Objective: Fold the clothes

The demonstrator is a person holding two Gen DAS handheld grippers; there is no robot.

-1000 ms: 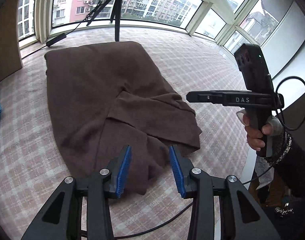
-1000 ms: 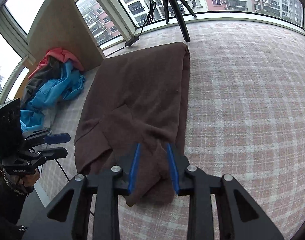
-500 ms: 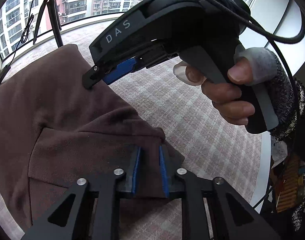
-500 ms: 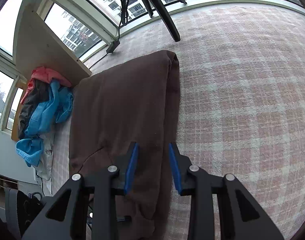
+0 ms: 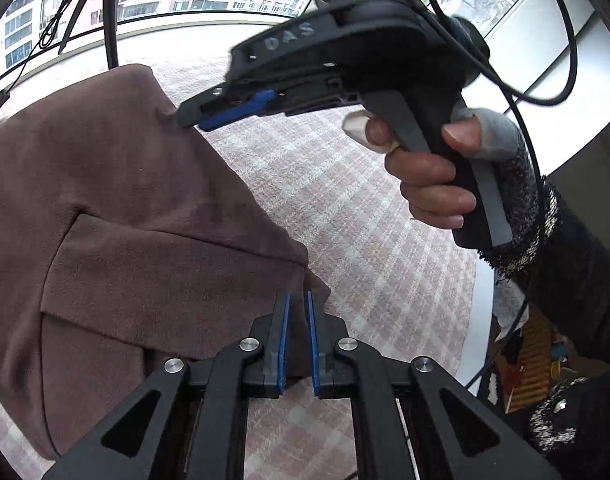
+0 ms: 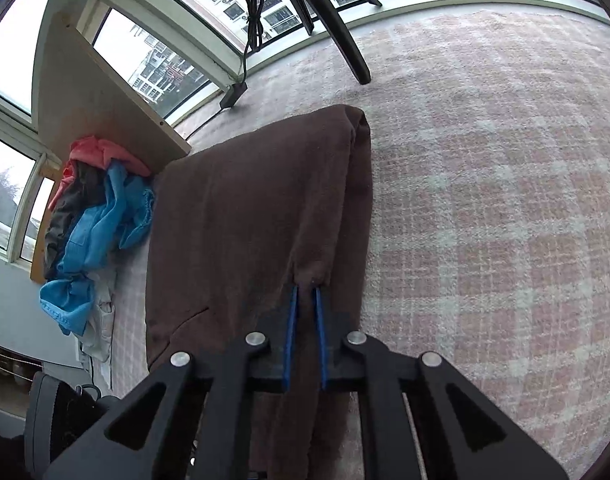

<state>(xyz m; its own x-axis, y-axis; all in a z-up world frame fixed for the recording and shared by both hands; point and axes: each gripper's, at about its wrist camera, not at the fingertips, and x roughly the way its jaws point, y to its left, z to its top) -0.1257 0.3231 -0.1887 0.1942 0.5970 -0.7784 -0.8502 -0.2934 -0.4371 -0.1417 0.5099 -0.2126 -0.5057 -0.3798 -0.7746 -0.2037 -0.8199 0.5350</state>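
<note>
A brown garment (image 5: 125, 208) lies spread on a pink plaid cloth (image 5: 345, 208). My left gripper (image 5: 299, 300) is shut on the garment's near right corner, with brown fabric pinched between the blue pads. Farther along the same edge, a hand (image 5: 425, 176) holds my right gripper (image 5: 191, 117) with its tip at the fabric. In the right wrist view the garment (image 6: 245, 208) runs away from me with a doubled right edge. There my right gripper (image 6: 305, 294) has its jaws closing on a raised fold, and the cloth puckers at the pad tips.
A pile of blue, red and dark clothes (image 6: 93, 216) lies left of the garment, beside a wooden board (image 6: 85, 92). A tripod leg (image 6: 337, 20) stands at the far end near the windows. A black cable (image 5: 545, 80) loops from the right gripper. Plaid cloth (image 6: 485, 200) extends right.
Both grippers have moved in over the garment's right edge. The left jaws went from wide apart to shut on the corner. The right jaws narrowed onto the fold.
</note>
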